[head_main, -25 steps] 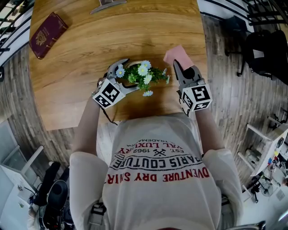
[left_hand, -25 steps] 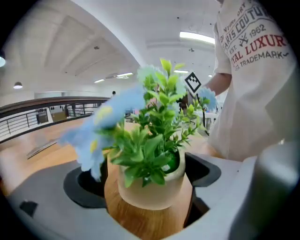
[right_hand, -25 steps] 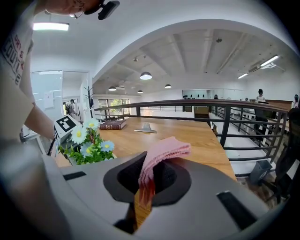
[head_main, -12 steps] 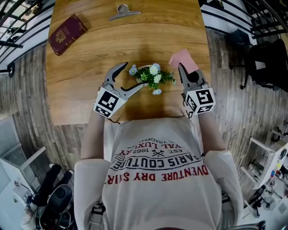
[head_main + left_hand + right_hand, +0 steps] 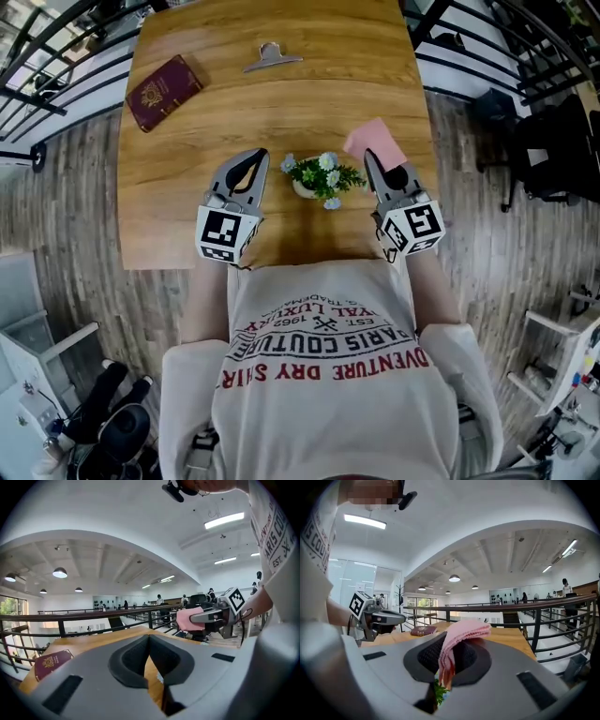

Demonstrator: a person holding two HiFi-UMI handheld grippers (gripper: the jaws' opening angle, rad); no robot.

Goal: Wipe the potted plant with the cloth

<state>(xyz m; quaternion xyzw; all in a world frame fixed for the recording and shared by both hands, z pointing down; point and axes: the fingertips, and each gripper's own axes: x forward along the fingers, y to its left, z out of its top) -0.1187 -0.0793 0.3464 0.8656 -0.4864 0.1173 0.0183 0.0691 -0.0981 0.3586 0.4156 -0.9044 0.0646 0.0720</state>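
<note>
Left gripper (image 5: 255,157) has just closed its jaws, nothing between them. Right gripper (image 5: 371,159) is clamped on the pink cloth (image 5: 377,141), just beside the potted plant (image 5: 317,175), which stands between my grippers. I reckon I'm lining up a wipe: next, cloth gently onto the leaves.

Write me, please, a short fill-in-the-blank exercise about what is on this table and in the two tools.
1. The right tool is shut on a ____ cloth.
2. The left tool is shut and holds ____.
3. The potted plant stands on the table ____ the two tools.
4. The booklet at the table's far left is dark ____.
Missing words: pink; nothing (its jaws have just been closing, empty); between; red.
</note>
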